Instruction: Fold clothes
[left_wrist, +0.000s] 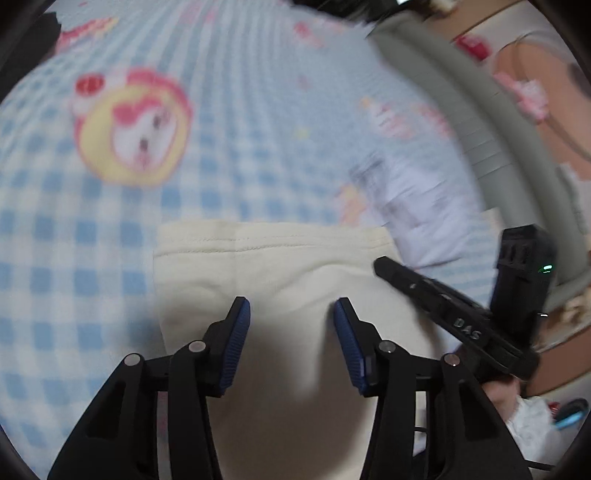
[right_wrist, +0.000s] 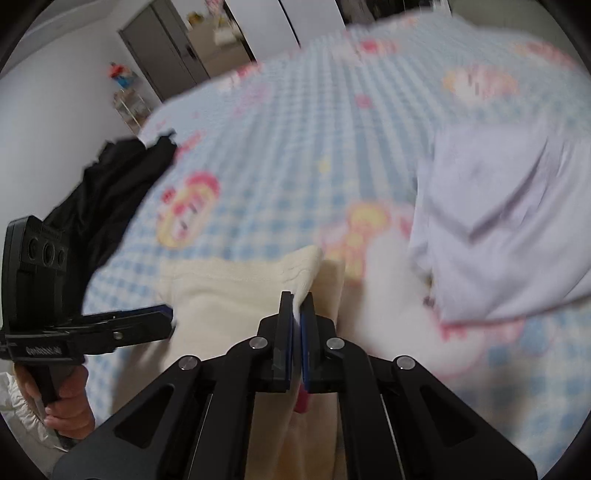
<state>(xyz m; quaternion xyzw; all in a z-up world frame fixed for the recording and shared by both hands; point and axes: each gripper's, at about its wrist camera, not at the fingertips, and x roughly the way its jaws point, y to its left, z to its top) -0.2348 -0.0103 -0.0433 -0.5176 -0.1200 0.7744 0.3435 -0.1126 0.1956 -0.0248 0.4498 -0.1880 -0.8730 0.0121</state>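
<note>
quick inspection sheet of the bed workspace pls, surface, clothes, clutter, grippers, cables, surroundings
surface: bed sheet, blue-and-white check with cartoon prints, blurred by motion.
job's things: cream garment lies in front of both grippers, stitched hem at its far edge; lavender garment is crumpled to the right of it; black garment sits at the bed's left edge.
clutter: nothing seen on the sheet besides clothes.
grippers: left gripper open above the cream garment, nothing between its pads; right gripper shut on an edge of the cream garment.
cables: a thin dark cable near the left gripper's base.
surroundings: white wall, grey door, small shelf rack.
</note>
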